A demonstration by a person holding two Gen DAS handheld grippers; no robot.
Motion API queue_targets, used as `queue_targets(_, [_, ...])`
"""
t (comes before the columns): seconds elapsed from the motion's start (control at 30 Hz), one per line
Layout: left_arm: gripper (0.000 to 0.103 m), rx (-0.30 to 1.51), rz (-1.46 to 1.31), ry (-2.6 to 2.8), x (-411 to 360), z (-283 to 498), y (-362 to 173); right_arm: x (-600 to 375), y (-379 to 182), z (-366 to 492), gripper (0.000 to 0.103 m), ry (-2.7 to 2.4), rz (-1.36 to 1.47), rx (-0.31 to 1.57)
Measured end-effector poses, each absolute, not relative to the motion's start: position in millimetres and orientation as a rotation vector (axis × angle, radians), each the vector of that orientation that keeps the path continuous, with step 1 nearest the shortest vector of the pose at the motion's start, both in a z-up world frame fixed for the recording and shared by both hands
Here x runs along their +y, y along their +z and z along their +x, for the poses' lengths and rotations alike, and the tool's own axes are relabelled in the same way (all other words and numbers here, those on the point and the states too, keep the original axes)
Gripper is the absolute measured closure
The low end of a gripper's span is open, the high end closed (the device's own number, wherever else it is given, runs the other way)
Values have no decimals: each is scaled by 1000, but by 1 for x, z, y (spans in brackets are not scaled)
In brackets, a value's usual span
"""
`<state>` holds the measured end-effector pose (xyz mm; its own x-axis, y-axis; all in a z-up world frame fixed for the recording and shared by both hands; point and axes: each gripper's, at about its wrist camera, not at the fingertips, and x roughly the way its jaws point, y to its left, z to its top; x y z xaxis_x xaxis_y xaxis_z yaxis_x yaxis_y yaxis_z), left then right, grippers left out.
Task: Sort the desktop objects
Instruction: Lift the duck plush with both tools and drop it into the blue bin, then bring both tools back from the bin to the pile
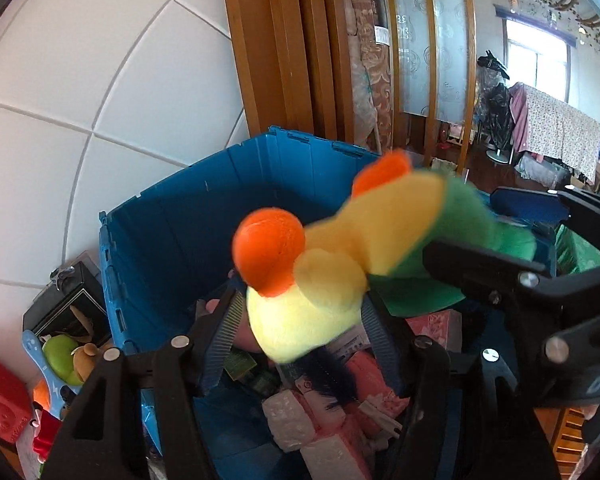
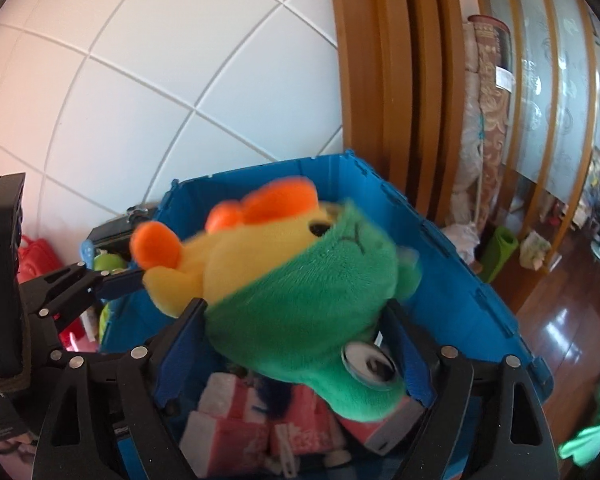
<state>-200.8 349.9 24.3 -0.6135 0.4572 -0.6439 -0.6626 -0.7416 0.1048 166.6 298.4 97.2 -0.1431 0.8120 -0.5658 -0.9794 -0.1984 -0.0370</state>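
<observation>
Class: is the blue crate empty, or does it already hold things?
It holds things. Pink and white packages lie on the bottom of the blue crate, beneath the plush toy held above it.

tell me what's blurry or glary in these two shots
Left wrist view: the plush toy is smeared by motion blur, the window is blown out, and the wall tile lines bow from the fisheye. Right wrist view: the toy's orange parts are soft too, glare streaks the wood floor, while the blue bin stays fairly sharp.

Plush toy [image 1: 320, 280] motion-blurred, hiding much of blue bin's [image 1: 172, 216] contents
</observation>
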Motion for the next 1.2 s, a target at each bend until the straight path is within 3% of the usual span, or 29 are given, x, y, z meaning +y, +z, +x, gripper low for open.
queue_targets(0.1, [36, 450, -759, 2369, 345, -197, 26, 298, 98, 174, 0, 1647, -550, 390])
queue_targets(0.6, [34, 221, -635, 2509, 232, -180, 34, 263, 96, 135, 0, 1681, -437, 290])
queue_targets(0.83, [34, 124, -690, 2628, 162, -172, 22, 230, 91, 81, 0, 1713, -399, 173])
queue_targets(1.2, [34, 87, -716, 2824, 27, -157, -18, 185, 65, -22, 0, 1857, -371, 137])
